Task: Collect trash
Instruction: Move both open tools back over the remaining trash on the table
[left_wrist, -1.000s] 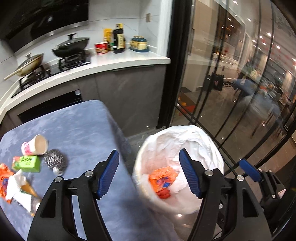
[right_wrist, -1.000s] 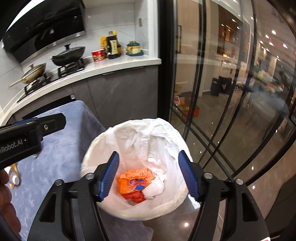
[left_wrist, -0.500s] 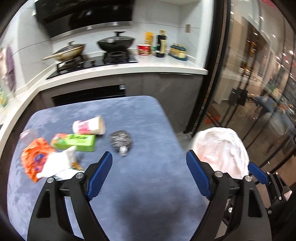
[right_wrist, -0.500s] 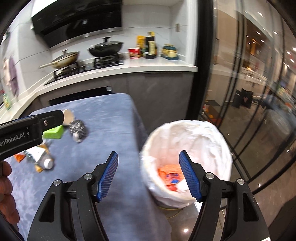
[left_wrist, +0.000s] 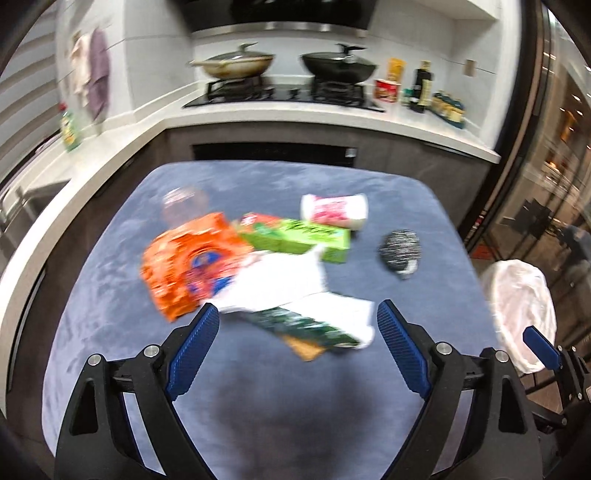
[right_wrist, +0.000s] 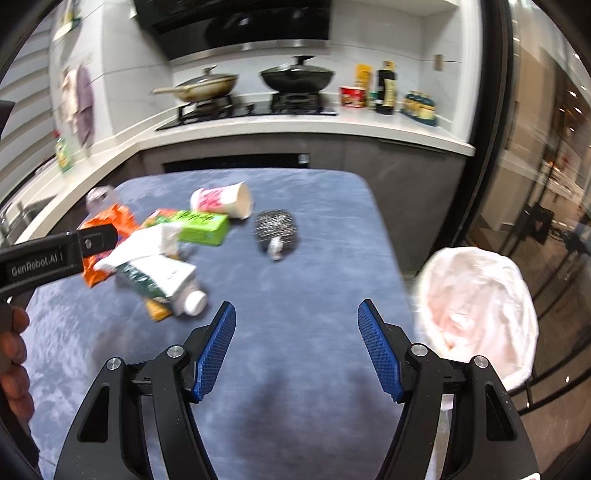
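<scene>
Left gripper (left_wrist: 295, 339): jaws just widened, empty, white-and-green crumpled tube (left_wrist: 314, 325) lying just beyond | right gripper (right_wrist: 295, 347): held wide, empty | "GenRobot.AI" read on left gripper body.

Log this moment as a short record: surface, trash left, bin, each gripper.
surface: blue table
trash left: paper cup on its side, green box, orange packet, tube, steel scrubber
bin: white-lined bin on the floor, right of the table
left gripper: jaws just opening, nothing between them
right gripper: open, empty
</scene>
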